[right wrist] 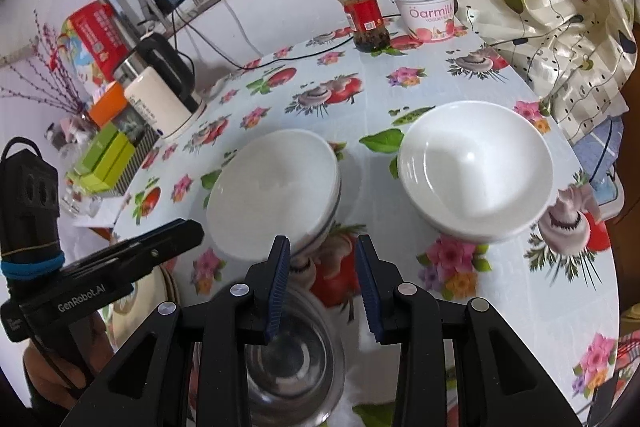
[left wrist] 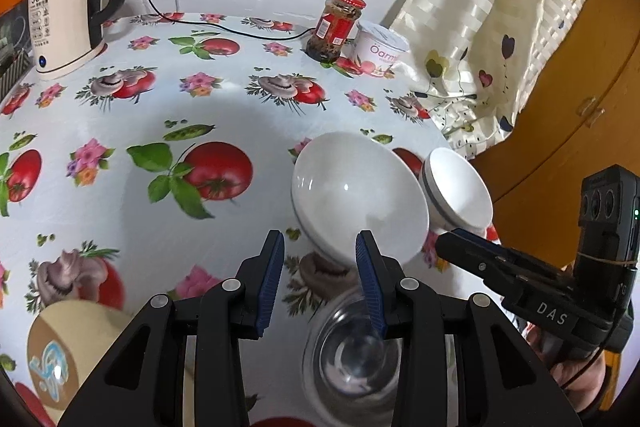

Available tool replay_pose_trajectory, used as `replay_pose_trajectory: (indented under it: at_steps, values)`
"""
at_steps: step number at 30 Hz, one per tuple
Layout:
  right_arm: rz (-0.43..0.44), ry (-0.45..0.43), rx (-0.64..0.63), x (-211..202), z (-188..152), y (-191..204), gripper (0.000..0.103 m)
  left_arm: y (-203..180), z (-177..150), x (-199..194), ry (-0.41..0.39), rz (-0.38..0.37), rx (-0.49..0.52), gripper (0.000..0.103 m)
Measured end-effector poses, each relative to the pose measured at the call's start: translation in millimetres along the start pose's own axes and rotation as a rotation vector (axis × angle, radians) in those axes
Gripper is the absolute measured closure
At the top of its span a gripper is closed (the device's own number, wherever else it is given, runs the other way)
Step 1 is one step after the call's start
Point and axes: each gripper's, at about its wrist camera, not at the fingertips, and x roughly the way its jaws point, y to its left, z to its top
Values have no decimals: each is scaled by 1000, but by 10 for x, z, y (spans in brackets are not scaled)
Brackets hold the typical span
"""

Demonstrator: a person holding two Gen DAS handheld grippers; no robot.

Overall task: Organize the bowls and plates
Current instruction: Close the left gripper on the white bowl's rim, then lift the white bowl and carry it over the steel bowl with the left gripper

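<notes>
Your left gripper (left wrist: 320,275): blue ribbed fingers (left wrist: 272,283) parted to a moderate gap, nothing between them, touching nothing. It hangs above the tablecloth (left wrist: 120,123), angled down; behind the gap, a mushroom print and the near edge of the left white bowl (left wrist: 356,191).

Your right gripper (right wrist: 322,279): fingers (right wrist: 368,287) set a little narrower, also empty and clear of every surface. Through the gap you see tablecloth and the rim of the steel bowl (right wrist: 296,359) below.

Left white bowl: a nested stack, dark line between the layers on its side, standing on the table just beyond both grippers, nearer your left.

Right white bowl (right wrist: 476,167): also a stack, upright, beside the first but apart from it, toward the curtain (right wrist: 540,7).

Steel bowl: lowest in both views, directly under the fingertips, blurred.

Paper disc or plate (left wrist: 60,351): tan, at the near left table edge.

Far edge: kettle (left wrist: 68,15), red-lidded jar (left wrist: 336,27), yogurt tub (left wrist: 380,51), the last two side by side.
</notes>
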Motion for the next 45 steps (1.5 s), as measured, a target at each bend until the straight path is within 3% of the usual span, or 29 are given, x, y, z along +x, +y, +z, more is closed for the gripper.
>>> replay_pose_trajectory:
  at_steps: [8,11,21,24,45]
  values:
    - [7,2,28,185,153,-73,71,60,98,157,9,2,-37,65]
    - [12,8,30,225,156,-80,76,74,99,191,15,-6,-47,66]
    - [21,20,39,296,155,-80,78,86,84,256,30,-13,-64,82]
    - [29,23,37,320,154,-63,83,92,94,261,30,-16,-68,83]
    - [13,-39,5,32,194,109,83,-40,115,14,-22,-7,-39,83]
